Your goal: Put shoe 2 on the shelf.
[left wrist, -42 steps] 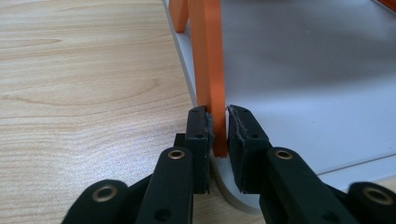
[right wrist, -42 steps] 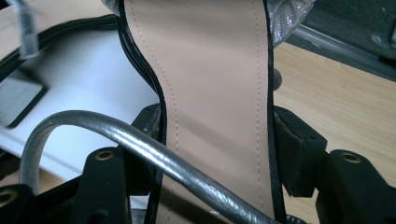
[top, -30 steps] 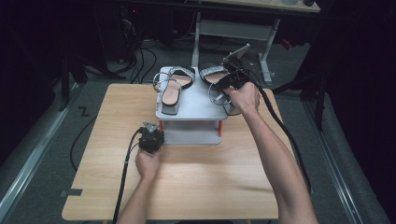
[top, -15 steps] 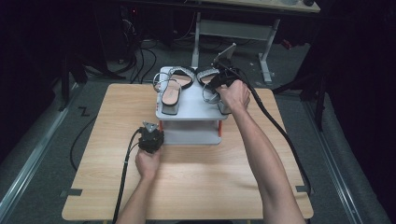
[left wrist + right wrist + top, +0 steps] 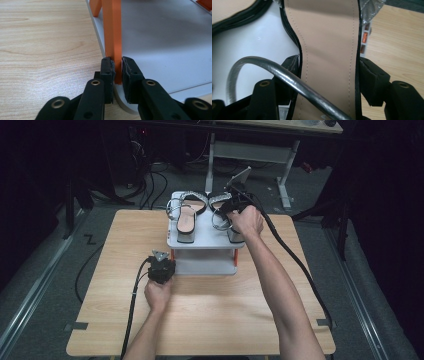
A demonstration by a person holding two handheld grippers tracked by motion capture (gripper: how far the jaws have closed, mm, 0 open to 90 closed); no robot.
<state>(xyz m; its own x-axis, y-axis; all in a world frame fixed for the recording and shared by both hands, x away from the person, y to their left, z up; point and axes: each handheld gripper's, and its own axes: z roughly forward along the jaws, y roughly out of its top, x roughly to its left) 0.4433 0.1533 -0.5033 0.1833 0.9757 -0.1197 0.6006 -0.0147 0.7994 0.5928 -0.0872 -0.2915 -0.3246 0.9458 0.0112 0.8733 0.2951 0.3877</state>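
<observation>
Gripping an orange post (image 5: 115, 42) of the small grey shoe rack (image 5: 205, 242), the left tongs (image 5: 117, 71) are closed on it low down, just above the rack's bottom shelf (image 5: 165, 47), with one pad on each side of the post. From the high view the left tongs (image 5: 161, 266) sit on the wooden desk (image 5: 210, 315) at the rack's front left corner, the left hand (image 5: 158, 294) behind them and a black cable trailing toward the desk's near edge.

On the rack's top shelf lie two sandals with tan insoles and silvery straps. The left sandal (image 5: 186, 217) lies free, apart from either tool. The right sandal (image 5: 231, 222) is under the right hand (image 5: 246, 220), which reaches over the rack's far right corner. In the right gripper view the right tongs (image 5: 329, 72) straddle this sandal's insole (image 5: 329, 57) across its narrow middle; the pads press against its black edges on both sides, so the tongs are clamped on the sandal. A shiny silver strap (image 5: 287, 77) arcs across the front of the jaws. White shelf surface shows to one side of the sandal, desk wood to the other.
</observation>
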